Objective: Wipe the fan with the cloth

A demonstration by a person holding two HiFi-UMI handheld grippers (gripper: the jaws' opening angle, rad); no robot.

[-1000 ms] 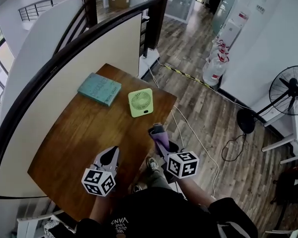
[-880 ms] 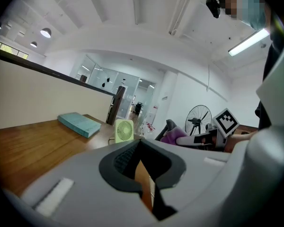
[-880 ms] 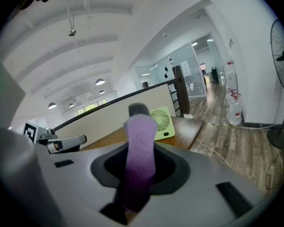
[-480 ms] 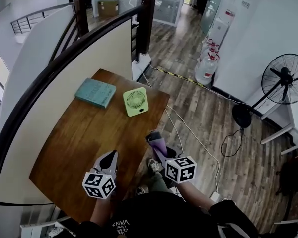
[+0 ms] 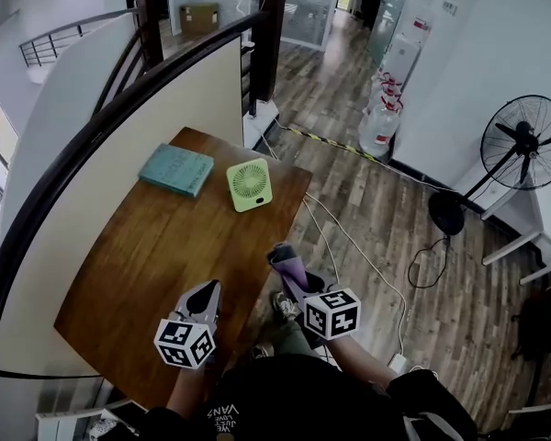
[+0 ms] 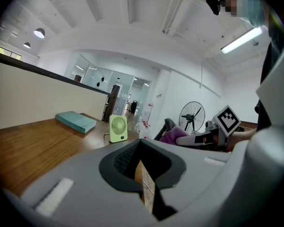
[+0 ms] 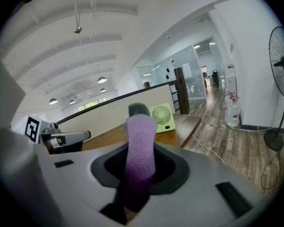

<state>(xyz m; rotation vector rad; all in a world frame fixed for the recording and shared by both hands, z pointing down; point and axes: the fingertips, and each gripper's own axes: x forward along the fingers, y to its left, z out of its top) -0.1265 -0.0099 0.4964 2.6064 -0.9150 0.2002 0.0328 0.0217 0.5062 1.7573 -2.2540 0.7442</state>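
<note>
A small light-green fan (image 5: pixel 249 185) stands upright near the far right edge of the wooden table (image 5: pixel 156 265); it also shows as the fan (image 6: pixel 117 128) and fan (image 7: pixel 163 117) ahead of both grippers. My right gripper (image 5: pixel 283 256) is shut on a purple cloth (image 7: pixel 138 155), which sticks up between its jaws, off the table's right edge and well short of the fan. My left gripper (image 5: pixel 203 297) hovers over the near part of the table, shut with nothing in it.
A teal book (image 5: pixel 176 169) lies left of the small fan on the table. A white partition wall (image 5: pixel 119 145) runs along the table's left side. A black pedestal fan (image 5: pixel 522 145) and water bottles (image 5: pixel 378 127) stand on the wood floor to the right, with a cable (image 5: pixel 349 237).
The head view has shifted slightly, so the table and fan sit a little farther up-left. Both grippers keep nearly the same places; the right one still holds the cloth.
</note>
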